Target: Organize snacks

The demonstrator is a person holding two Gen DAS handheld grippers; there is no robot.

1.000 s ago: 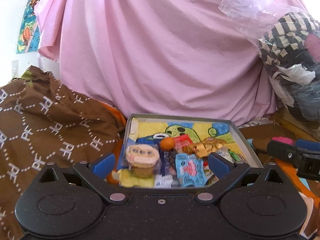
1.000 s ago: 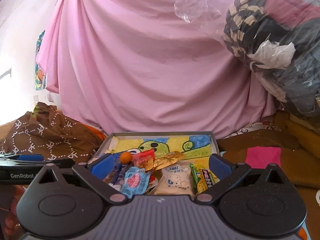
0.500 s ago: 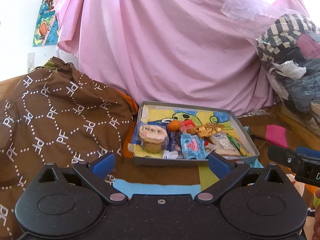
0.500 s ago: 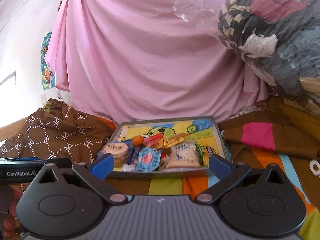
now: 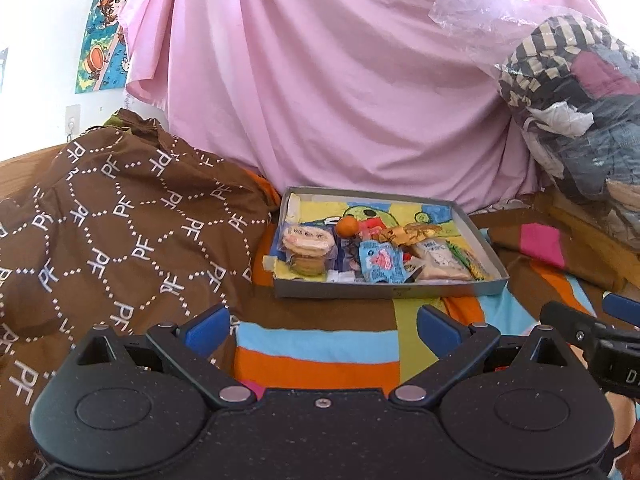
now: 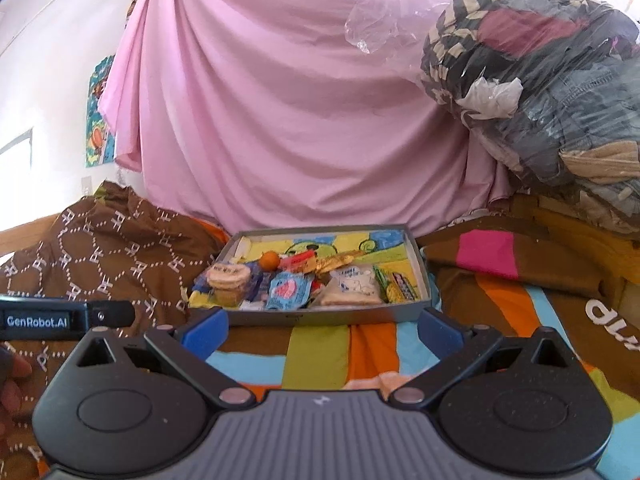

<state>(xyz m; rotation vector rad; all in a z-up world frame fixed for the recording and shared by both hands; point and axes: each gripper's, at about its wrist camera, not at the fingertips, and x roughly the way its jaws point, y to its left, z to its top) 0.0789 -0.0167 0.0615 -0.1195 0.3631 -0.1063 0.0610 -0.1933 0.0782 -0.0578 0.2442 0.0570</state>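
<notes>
A shallow grey box (image 5: 384, 290) (image 6: 324, 317) lies on the striped bedspread, its bottom printed with a cartoon. Inside are several snacks: a wrapped stack of round cookies (image 5: 307, 240) (image 6: 227, 278), a small orange ball (image 5: 347, 225) (image 6: 269, 259), a light blue packet (image 5: 380, 258) (image 6: 289, 289), a white packet (image 5: 438, 258) (image 6: 354, 283) and gold wrappers (image 5: 408, 233). My left gripper (image 5: 323, 326) hangs open and empty well short of the box. My right gripper (image 6: 322, 326) is open and empty too, just before the box's near wall.
A brown patterned cloth (image 5: 104, 224) is heaped left of the box. A pink sheet (image 5: 340, 80) hangs behind it. A clear bag of clothes (image 6: 540, 92) is piled at the right. The striped bedspread (image 6: 320, 356) lies under both grippers. A hand (image 6: 10, 380) shows at the left edge.
Both grippers have pulled back from the box, which now looks smaller and farther away. More bedspread shows in front. The snacks have not moved.
</notes>
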